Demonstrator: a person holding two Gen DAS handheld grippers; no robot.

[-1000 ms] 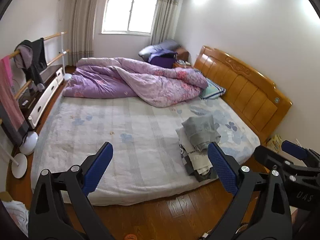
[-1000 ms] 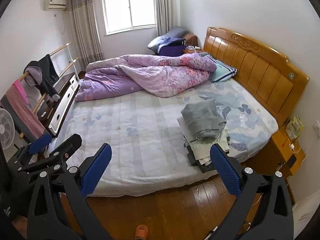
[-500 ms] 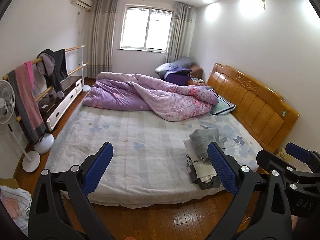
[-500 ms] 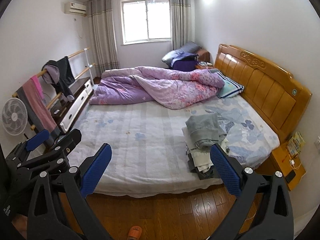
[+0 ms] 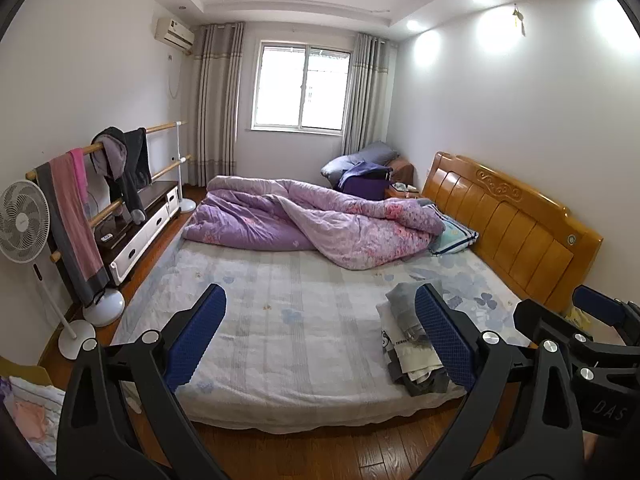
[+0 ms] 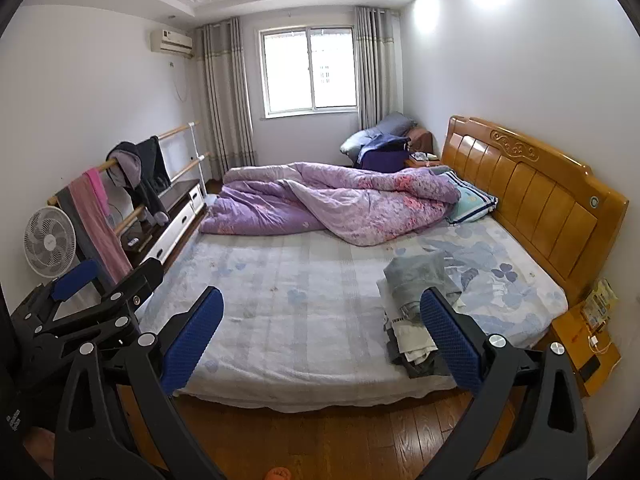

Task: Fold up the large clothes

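Note:
A stack of folded clothes (image 5: 408, 340) (image 6: 416, 308), grey on top of white and dark pieces, lies on the bed's near right corner. My left gripper (image 5: 320, 320) is open with blue pads wide apart, held over the floor short of the bed's near edge, holding nothing. My right gripper (image 6: 322, 322) is likewise open and empty, beside the left one. Each gripper shows in the other's view: the right one (image 5: 592, 340) at the right edge, the left one (image 6: 80, 304) at the left edge. More clothes (image 5: 120, 164) hang on a wooden rack (image 5: 160, 128) at left.
The bed (image 5: 280, 320) has a pale flowered sheet, a bunched purple quilt (image 5: 320, 224) at its far end and a wooden headboard (image 5: 512, 224) at right. A standing fan (image 5: 24, 224), a low cabinet (image 5: 144, 228) and a nightstand (image 6: 588, 340) flank it. Wood floor (image 6: 320, 436) lies below.
Both grippers have pulled back and tilted upward from the bed; the ceiling and more of the room now show. The pads stay wide apart.

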